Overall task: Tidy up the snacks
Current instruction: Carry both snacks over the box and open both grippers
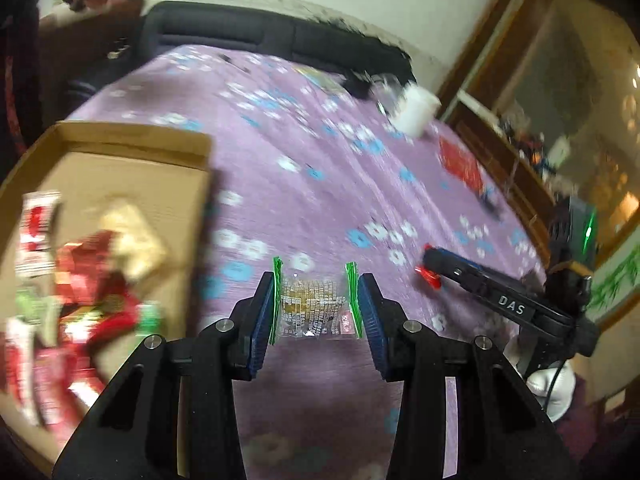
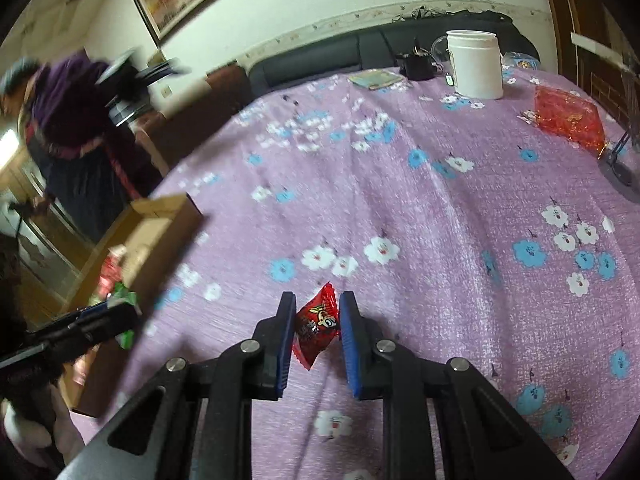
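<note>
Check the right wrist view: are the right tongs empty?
No, the right tongs are closed on a red snack packet, held between the two blue pads above the purple flowered tablecloth.

The snacks (image 1: 80, 288) in the cardboard box (image 1: 132, 148) are smeared by blur; the box is cut off by the left edge.

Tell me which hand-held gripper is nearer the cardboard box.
Left. The left hand-held gripper, holding a clear snack packet, is beside the cardboard box; the right hand-held gripper, holding a red candy, is farther off.
</note>
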Tool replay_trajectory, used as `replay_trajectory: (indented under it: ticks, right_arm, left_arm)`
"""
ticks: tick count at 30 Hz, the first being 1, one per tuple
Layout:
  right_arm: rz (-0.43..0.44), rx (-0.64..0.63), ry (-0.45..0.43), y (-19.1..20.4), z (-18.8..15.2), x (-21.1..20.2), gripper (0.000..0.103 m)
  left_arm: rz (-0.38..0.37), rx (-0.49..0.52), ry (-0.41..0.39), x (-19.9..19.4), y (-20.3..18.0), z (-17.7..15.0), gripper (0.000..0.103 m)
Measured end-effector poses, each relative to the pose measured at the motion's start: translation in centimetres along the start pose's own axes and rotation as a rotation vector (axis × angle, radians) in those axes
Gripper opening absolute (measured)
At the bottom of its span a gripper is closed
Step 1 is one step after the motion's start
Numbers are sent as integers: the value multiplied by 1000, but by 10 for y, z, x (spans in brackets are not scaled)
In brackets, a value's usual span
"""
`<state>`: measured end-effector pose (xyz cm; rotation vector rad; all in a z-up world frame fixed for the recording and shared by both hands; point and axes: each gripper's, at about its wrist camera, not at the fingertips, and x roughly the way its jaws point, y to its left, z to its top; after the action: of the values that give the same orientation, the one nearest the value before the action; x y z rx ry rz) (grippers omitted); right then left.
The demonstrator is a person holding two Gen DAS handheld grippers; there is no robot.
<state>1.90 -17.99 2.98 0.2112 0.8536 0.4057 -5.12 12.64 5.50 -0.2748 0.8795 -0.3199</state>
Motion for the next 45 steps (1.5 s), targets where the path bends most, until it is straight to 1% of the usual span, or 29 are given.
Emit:
replay_trajectory:
  ticks: [4, 8, 15, 19, 23, 25, 26, 27, 28, 29, 30, 31, 34, 35, 37, 40, 45]
  right_arm:
    - [9, 4, 4, 8, 7, -2, 25]
    - [56, -14, 34, 31, 18, 4, 25]
    - [163, -91, 103, 103, 42, 38, 25]
    - [190, -151, 137, 146, 50, 66, 25]
    - [196, -188, 170, 176, 55, 97, 25]
    - [193, -209, 182, 187, 56, 111, 25]
    - [188, -221, 184, 192, 56, 116, 25]
    - [182, -233, 184, 197, 56, 120, 28]
    - [173, -248, 178, 202, 57, 127, 28]
    - [166, -259, 171, 204, 57, 130, 29]
    - [156, -272, 167, 208, 56, 133, 33]
    - [151, -278, 169, 211, 55, 136, 35]
    - [147, -287, 164, 212, 54, 136, 35]
    - [141, -291, 156, 211, 53, 132, 36]
    - [135, -292, 143, 206, 53, 125, 41]
    - [127, -270, 126, 195, 49, 111, 41]
    - [99, -237, 90, 172, 35, 82, 42]
  left_arm:
    - [34, -53, -45, -29, 35, 15, 41]
    - [67, -115, -61, -38, 72, 31, 41]
    - [119, -219, -42, -24, 134, 56, 41]
    - [141, -260, -29, -11, 158, 65, 42]
    - [153, -289, -23, -2, 174, 70, 43]
    - [141, -305, -24, -1, 179, 70, 44]
    - [133, -315, -25, 0, 182, 69, 47]
    - [125, -327, -24, 0, 184, 68, 51]
    - [119, -338, -23, 0, 186, 67, 58]
    - [112, -348, -24, -1, 189, 66, 60]
    - [111, -355, -24, -2, 190, 66, 60]
    - [114, -361, -23, -3, 192, 65, 60]
    - [126, -359, -32, -12, 192, 65, 60]
    - [147, -345, -45, -18, 189, 64, 60]
    - [181, -315, -75, -29, 180, 62, 60]
    - [223, -271, -129, -46, 162, 57, 60]
    - [326, -187, -229, -75, 121, 42, 60]
